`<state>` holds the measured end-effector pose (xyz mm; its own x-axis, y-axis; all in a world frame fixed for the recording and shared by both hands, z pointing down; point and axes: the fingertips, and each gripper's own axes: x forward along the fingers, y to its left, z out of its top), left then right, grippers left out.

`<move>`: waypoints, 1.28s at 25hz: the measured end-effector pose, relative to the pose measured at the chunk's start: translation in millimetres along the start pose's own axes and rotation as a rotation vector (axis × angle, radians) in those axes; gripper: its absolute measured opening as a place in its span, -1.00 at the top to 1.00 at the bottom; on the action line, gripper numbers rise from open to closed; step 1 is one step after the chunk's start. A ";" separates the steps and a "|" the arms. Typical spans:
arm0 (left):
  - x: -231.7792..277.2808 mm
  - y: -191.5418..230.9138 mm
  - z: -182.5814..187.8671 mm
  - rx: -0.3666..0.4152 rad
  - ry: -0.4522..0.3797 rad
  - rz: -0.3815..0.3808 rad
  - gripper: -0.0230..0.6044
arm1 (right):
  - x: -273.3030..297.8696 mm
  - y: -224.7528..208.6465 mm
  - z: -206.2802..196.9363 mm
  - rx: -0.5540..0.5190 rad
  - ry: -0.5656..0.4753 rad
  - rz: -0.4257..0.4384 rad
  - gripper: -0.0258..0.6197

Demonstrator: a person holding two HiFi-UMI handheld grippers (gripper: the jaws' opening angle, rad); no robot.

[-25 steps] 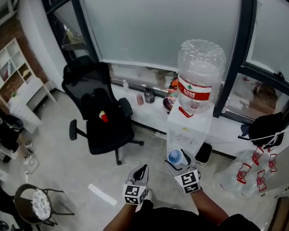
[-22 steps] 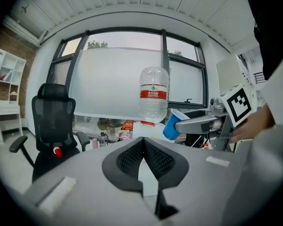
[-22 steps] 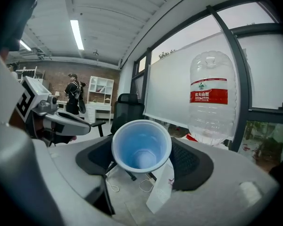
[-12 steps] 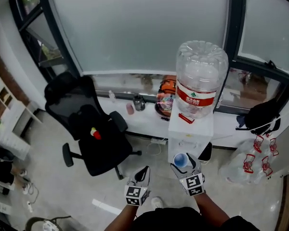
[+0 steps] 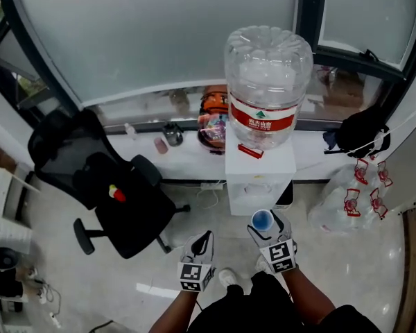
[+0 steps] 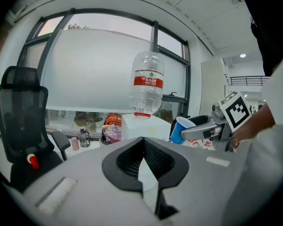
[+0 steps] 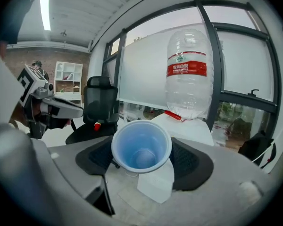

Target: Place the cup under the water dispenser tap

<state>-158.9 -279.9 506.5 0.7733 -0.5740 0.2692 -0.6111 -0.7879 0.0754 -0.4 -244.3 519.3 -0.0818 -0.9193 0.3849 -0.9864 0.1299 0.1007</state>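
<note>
A blue plastic cup (image 5: 262, 220) stands upright between the jaws of my right gripper (image 5: 267, 229), which is shut on it; in the right gripper view its empty mouth (image 7: 141, 147) faces the camera. The white water dispenser (image 5: 258, 175), with a clear bottle (image 5: 267, 82) bearing a red label on top, stands just beyond the cup, a short gap away. Its tap is not visible. My left gripper (image 5: 202, 245) hangs to the cup's left, shut and empty (image 6: 144, 140). From the left gripper view the cup (image 6: 181, 128) shows at the right, beside the dispenser (image 6: 144, 124).
A black office chair (image 5: 104, 179) stands to the left of the dispenser. Behind it a white window ledge (image 5: 187, 159) carries small bottles and an orange bag (image 5: 213, 116). A black bag (image 5: 357, 134) and a clear sack of bottles (image 5: 353, 193) are to the right.
Both grippers have come closer to the dispenser, which now stands more squarely ahead. The cup stays in the right gripper; the left gripper stays shut.
</note>
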 end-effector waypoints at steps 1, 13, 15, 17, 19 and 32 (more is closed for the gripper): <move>4.2 -2.2 -4.1 -0.003 0.011 -0.006 0.87 | 0.6 -1.2 -7.1 0.007 0.015 -0.001 -0.21; 63.0 -20.3 -55.0 0.007 0.126 -0.052 0.87 | 41.6 -41.8 -89.5 0.089 0.106 -0.053 -0.21; 74.4 -18.6 -64.2 0.008 0.146 -0.049 0.87 | 53.6 -50.0 -109.2 0.102 0.126 -0.060 -0.21; 86.1 -14.8 -76.9 -0.001 0.133 -0.045 0.87 | 68.1 -57.8 -129.8 0.098 0.137 -0.066 -0.21; 97.8 -11.1 -92.9 -0.019 0.130 -0.043 0.87 | 83.1 -64.5 -151.1 0.073 0.149 -0.073 -0.21; 172.1 -4.9 -160.0 -0.051 0.190 -0.054 0.87 | 176.8 -103.6 -263.1 0.122 0.246 -0.095 -0.21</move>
<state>-49.9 -339.1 706.0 0.7624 -0.4749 0.4396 -0.5811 -0.8013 0.1423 124.8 -322.5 818.3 0.0340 -0.8054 0.5918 -0.9991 -0.0119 0.0411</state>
